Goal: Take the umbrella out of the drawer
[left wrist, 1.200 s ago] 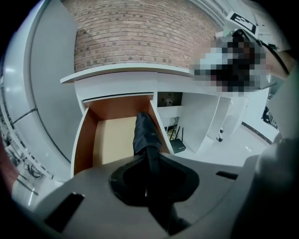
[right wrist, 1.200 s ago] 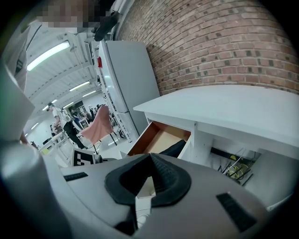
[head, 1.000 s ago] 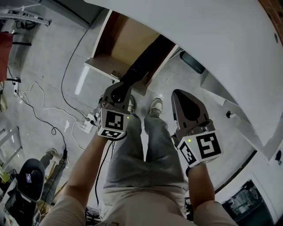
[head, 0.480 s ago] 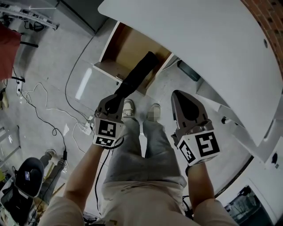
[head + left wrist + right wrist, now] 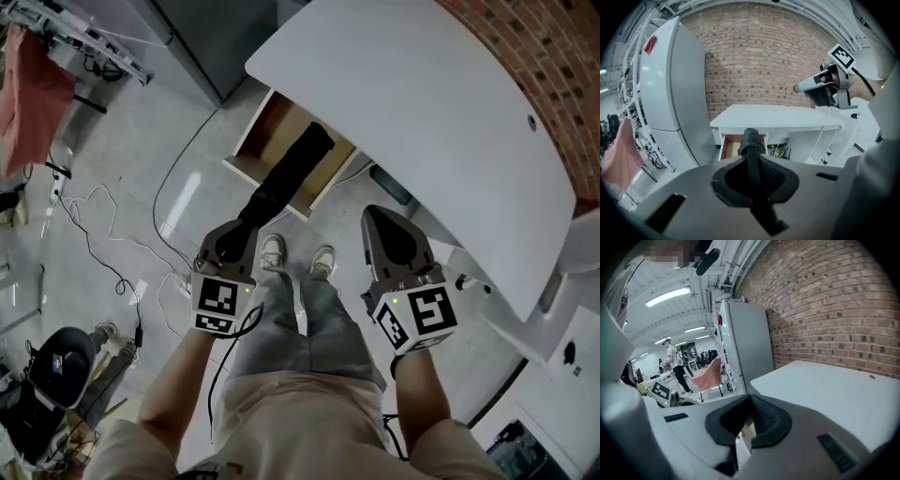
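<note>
A black folded umbrella [image 5: 286, 178] slants from my left gripper [image 5: 242, 225] toward the open wooden drawer [image 5: 251, 155] under the white desk [image 5: 422, 122]. The left gripper is shut on the umbrella's near end. The umbrella's far end hangs over the drawer. In the left gripper view the umbrella [image 5: 751, 140] runs straight out between the pads, with the drawer [image 5: 729, 146] behind it. My right gripper [image 5: 378, 217] hovers to the right beside the desk edge, shut, holding nothing. The right gripper view shows its jaws [image 5: 751, 399] together below the desk top [image 5: 834, 390].
White and black cables [image 5: 94, 225] and a power strip [image 5: 178, 279] lie on the grey floor at left. A red cloth [image 5: 37, 84] hangs on a rack. A tall grey cabinet [image 5: 670, 93] stands left of the desk; a brick wall [image 5: 544, 66] is behind it.
Both grippers have risen. The umbrella has come up out of the drawer with the left gripper; its far end, once under the desk edge, now shows in full.
</note>
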A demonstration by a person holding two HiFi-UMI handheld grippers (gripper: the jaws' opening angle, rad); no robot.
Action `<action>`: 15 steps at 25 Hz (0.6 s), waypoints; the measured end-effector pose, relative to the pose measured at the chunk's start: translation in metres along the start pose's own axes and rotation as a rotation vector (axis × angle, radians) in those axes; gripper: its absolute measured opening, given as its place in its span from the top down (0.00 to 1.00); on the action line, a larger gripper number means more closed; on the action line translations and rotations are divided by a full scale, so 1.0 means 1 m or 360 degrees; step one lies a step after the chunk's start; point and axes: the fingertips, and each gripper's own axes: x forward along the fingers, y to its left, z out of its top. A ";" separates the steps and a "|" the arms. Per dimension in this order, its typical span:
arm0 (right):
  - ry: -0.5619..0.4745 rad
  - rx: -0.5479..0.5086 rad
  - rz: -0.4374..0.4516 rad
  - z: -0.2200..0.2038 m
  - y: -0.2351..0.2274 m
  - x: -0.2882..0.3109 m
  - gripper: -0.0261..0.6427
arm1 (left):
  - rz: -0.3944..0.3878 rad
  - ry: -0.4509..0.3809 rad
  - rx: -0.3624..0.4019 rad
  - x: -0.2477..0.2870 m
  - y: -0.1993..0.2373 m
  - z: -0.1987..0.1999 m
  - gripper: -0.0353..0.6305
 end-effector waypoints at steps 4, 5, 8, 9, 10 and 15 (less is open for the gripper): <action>-0.0177 -0.0162 -0.0040 0.064 0.014 -0.025 0.95 | 0.0038 -0.0090 -0.0034 -0.040 0.010 0.043 0.91; -0.0204 -0.0192 -0.0042 0.078 0.019 -0.030 0.95 | 0.0049 -0.0121 -0.0035 -0.050 0.012 0.055 0.91; -0.0253 -0.0228 -0.0035 0.110 0.027 -0.041 0.95 | 0.0086 -0.0213 -0.0040 -0.075 0.020 0.091 0.91; -0.0273 -0.0238 -0.0035 0.121 0.029 -0.043 0.95 | 0.0100 -0.0249 -0.0040 -0.081 0.024 0.105 0.91; -0.0302 -0.0250 -0.0036 0.132 0.030 -0.046 0.95 | 0.0116 -0.0292 -0.0036 -0.088 0.026 0.119 0.91; -0.0420 -0.0256 -0.0042 0.158 0.033 -0.099 0.95 | 0.0163 -0.0478 0.0028 -0.138 -0.002 0.172 0.91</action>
